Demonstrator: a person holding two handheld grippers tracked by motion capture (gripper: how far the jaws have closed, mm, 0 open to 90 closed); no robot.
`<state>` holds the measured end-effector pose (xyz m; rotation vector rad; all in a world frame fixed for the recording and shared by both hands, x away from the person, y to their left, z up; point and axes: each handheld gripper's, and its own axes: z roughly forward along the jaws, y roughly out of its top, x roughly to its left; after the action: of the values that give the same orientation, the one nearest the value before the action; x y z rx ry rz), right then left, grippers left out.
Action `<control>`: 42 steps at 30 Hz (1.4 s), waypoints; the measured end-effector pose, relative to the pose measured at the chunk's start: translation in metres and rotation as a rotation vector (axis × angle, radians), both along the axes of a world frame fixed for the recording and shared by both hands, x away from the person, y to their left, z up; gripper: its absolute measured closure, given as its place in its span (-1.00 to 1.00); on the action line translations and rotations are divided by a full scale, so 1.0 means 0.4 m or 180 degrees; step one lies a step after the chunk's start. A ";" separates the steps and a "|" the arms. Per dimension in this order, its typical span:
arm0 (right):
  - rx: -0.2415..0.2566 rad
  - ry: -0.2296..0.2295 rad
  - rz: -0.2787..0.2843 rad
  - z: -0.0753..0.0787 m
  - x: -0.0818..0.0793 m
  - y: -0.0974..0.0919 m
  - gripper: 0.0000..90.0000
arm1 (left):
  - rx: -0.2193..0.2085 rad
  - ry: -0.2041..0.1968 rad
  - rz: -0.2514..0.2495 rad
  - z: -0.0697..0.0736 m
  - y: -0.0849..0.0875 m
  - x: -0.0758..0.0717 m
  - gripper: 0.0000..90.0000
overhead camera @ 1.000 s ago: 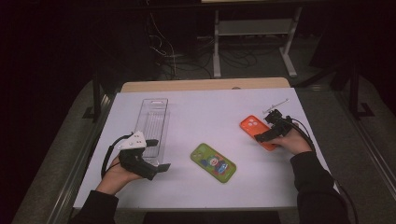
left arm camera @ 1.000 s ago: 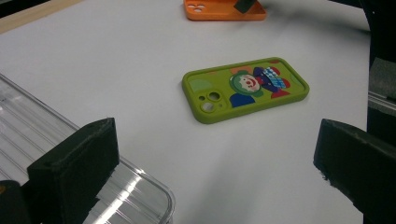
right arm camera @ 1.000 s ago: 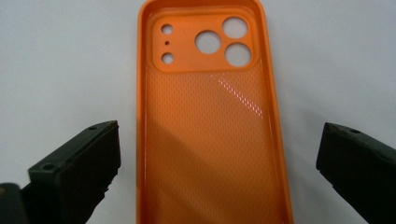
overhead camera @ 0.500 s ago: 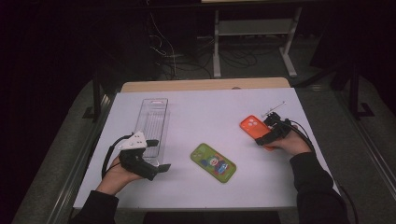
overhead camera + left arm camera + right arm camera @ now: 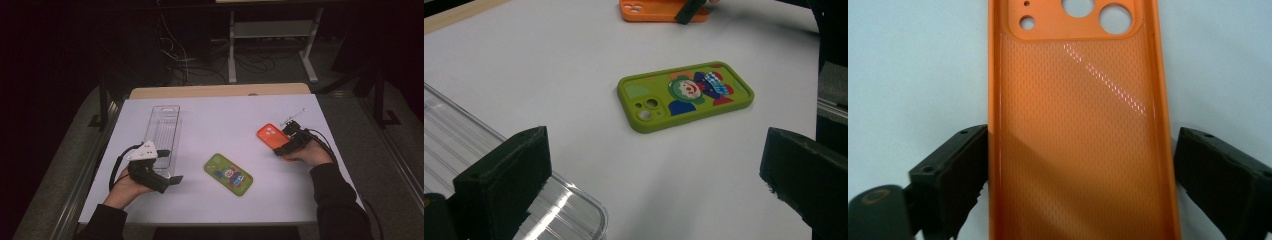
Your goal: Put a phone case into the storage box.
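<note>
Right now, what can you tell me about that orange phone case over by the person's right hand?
The orange phone case lies flat on the white table with its hollow inside facing up. It looks like soft, glossy plastic, with a fine dotted texture inside, a raised rim, and round camera cut-outs at its far end. The right gripper straddles its near end, jaws on either side; the left jaw sits at the rim, the right one stands a little off. They have just been closing in on it.
</note>
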<state>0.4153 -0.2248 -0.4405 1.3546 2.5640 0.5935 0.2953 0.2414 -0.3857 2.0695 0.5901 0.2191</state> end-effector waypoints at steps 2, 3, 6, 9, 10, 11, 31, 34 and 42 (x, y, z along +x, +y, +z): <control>0.0017 0.0008 0.0000 0.005 -0.002 0.003 -0.69 | 0.0028 -0.0014 -0.0013 0.001 0.001 0.001 -1.00; -0.0028 0.0011 0.0035 0.007 -0.002 0.002 -0.69 | 0.0028 -0.0006 -0.0013 0.001 0.001 0.001 -1.00; -0.0018 0.0016 0.0032 0.007 -0.003 0.002 -0.68 | 0.0020 0.0019 -0.0003 0.000 0.001 0.000 -1.00; 0.0004 0.0007 0.0006 0.007 -0.004 0.003 -0.67 | 0.0026 0.0036 -0.0020 0.002 0.001 0.002 -1.00; 0.0022 0.0008 -0.0005 0.007 -0.004 0.004 -0.67 | 0.0026 0.0036 -0.0020 0.002 0.001 0.002 -1.00; 0.0024 0.0001 0.0001 0.007 -0.004 0.003 -0.67 | 0.0005 0.0033 -0.0035 0.001 0.000 0.003 -1.00; 0.0152 -0.0115 0.0364 0.095 -0.020 0.004 -0.67 | 0.0041 -0.0013 -0.0226 0.051 -0.056 0.048 -1.00; 0.0163 -0.0124 0.0416 0.108 -0.024 0.008 -0.67 | 0.0056 -0.0025 -0.0254 0.059 -0.065 0.057 -1.00; 0.0280 -0.0163 0.0750 0.137 -0.040 0.038 -0.67 | 0.0087 -0.0134 -0.0428 0.086 -0.114 0.100 -1.00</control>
<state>0.3993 -0.2098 -0.3856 1.0526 2.7045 0.7778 0.3352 0.1960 -0.3513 2.1163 0.4228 0.1928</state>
